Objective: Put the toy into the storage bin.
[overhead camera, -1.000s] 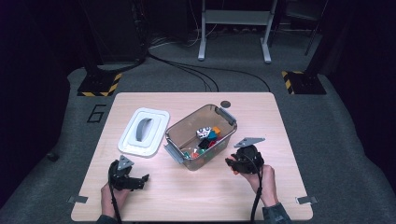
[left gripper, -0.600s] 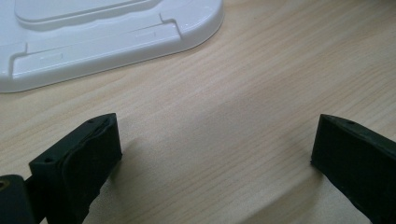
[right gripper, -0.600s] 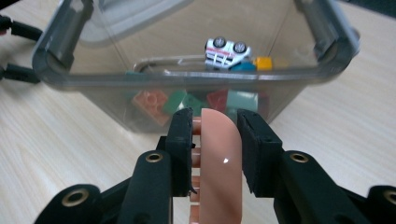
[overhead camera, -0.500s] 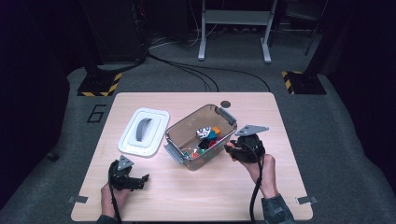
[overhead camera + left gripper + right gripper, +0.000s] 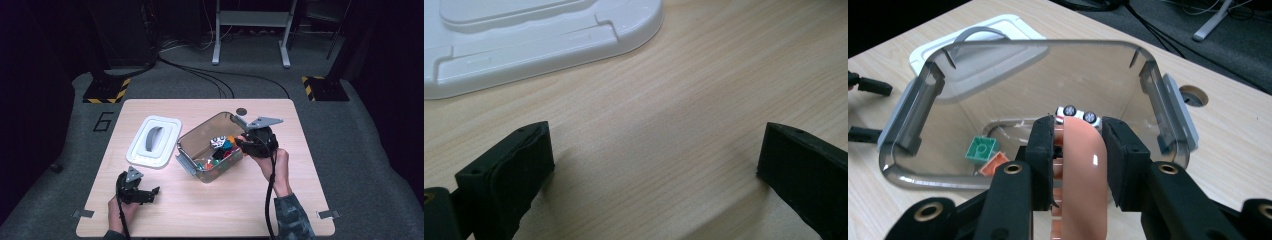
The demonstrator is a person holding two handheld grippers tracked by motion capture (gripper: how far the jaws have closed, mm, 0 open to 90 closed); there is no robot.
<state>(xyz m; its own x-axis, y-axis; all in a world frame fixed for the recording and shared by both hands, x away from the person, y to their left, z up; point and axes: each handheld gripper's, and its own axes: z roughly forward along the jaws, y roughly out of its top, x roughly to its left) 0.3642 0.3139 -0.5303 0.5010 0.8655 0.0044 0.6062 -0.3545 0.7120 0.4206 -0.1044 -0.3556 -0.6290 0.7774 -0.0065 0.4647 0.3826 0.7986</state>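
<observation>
1. Right now, in the right gripper view, we see our right gripper (image 5: 1079,150) clamped on a pink rounded toy piece (image 5: 1082,165); both black pads press against its sides, and the piece stands upright between them at the lower centre of the frame.

2. Behind the pink piece in that view we see a clear plastic bin (image 5: 923,100) with grey side latches, its open mouth facing the camera. Inside it lie a green building block (image 5: 982,149) and an orange block (image 5: 995,164) at the lower left, and a small white toy with two dark round wheels (image 5: 1077,111) just above the pink piece.

3. In the high view the right gripper (image 5: 252,142) sits at the right end of the bin (image 5: 200,137), near the centre of the frame, above the colourful toys inside.

4. We hold the left gripper (image 5: 150,192) at the lower left of the high view, low over the wooden table (image 5: 300,200) and well apart from the bin.

5. In the left gripper view its two jaws stand wide apart with only bare wood between them, gripping nothing.

6. A white lid (image 5: 154,141) with a grey handle lies flat on the table just left of the bin; its rounded edge (image 5: 539,35) fills the upper left of the left gripper view.
</observation>
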